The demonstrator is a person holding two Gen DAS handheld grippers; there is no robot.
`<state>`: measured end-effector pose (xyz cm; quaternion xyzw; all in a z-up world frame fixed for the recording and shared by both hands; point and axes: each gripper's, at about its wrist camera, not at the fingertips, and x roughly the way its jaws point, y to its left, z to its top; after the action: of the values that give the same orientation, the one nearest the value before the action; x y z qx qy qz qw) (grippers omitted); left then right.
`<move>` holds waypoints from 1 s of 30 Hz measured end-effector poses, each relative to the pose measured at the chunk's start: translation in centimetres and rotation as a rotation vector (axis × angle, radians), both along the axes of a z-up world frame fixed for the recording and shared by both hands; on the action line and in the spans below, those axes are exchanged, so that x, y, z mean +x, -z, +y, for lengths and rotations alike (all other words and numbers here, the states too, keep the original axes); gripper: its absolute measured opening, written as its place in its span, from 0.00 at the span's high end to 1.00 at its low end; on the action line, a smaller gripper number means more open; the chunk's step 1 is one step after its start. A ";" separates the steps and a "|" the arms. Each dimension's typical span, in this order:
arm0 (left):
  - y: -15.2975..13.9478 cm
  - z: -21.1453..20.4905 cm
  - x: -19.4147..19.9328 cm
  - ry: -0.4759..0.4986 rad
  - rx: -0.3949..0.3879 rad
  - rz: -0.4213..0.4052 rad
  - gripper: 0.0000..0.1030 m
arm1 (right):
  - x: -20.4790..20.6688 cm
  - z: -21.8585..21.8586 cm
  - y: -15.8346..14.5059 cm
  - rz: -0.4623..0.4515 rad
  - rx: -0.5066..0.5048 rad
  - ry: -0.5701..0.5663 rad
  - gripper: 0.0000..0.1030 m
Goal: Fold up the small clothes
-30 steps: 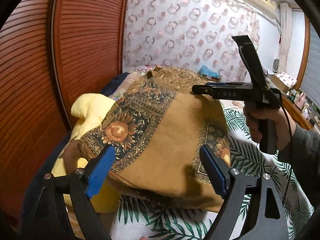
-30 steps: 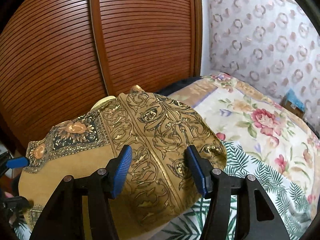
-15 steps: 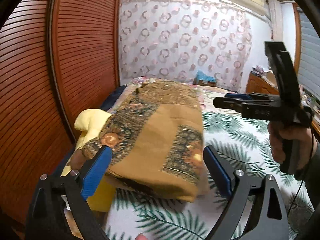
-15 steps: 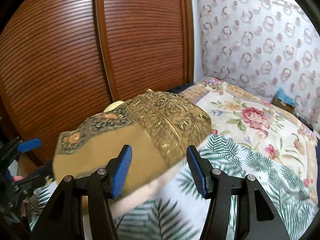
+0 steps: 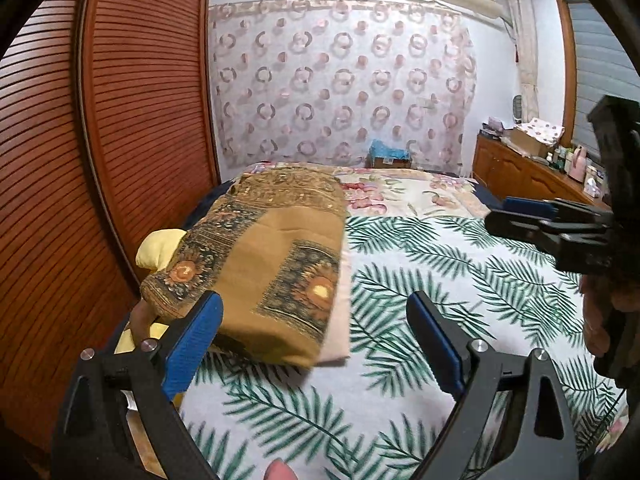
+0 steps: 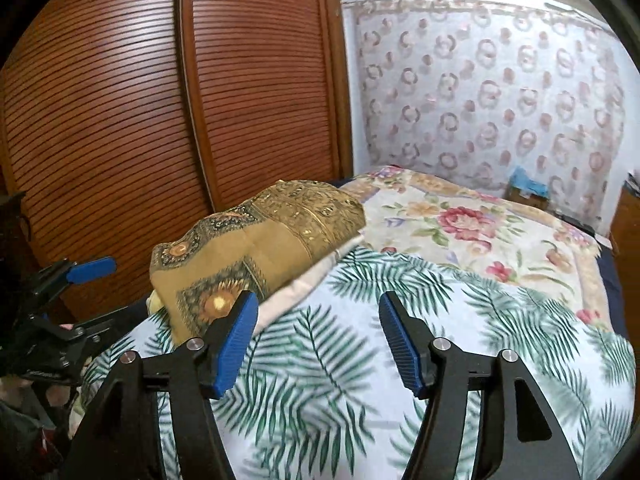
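Even indoor light, fisheye edges, blurred foreground

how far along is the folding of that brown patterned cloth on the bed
Done, it seems: the brown patterned cloth lies folded in a neat stack by the wardrobe, on a yellow item and a pale layer. In hand: nothing. The left gripper is open and empty; the right gripper is opening with nothing between its fingers. Left: no other unfolded garment shows on the leaf-print sheet.
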<state>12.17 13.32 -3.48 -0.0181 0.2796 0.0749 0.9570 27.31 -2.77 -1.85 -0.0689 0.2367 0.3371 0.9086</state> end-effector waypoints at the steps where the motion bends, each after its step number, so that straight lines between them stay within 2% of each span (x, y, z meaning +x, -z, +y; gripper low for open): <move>1: -0.1 -0.5 -0.3 0.006 0.001 -0.005 0.09 | -0.9 -0.5 -0.1 -0.007 -0.003 0.009 0.29; 6: 0.0 -2.8 -1.3 0.049 -0.010 -0.006 0.09 | -4.9 -2.6 -0.1 -0.015 0.007 0.050 0.24; 17: -0.6 -7.8 -3.0 0.158 -0.044 -0.014 0.09 | -12.8 -7.9 -0.1 -0.017 0.030 0.219 0.22; 19: -1.2 -8.7 -3.1 0.170 -0.046 -0.022 0.09 | -14.4 -9.1 -0.6 -0.029 0.044 0.249 0.22; 20: -1.4 -9.0 -3.2 0.175 -0.045 -0.028 0.09 | -15.0 -9.7 -0.9 -0.012 0.044 0.216 0.22; 30: -4.8 -11.5 -3.8 0.203 -0.032 -0.086 0.09 | -20.7 -14.0 -4.8 -0.109 0.083 0.383 0.22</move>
<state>8.36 1.80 1.31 -0.0084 0.2397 -0.0279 0.9704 6.64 -16.77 2.98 -0.0031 0.1820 0.1634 0.9696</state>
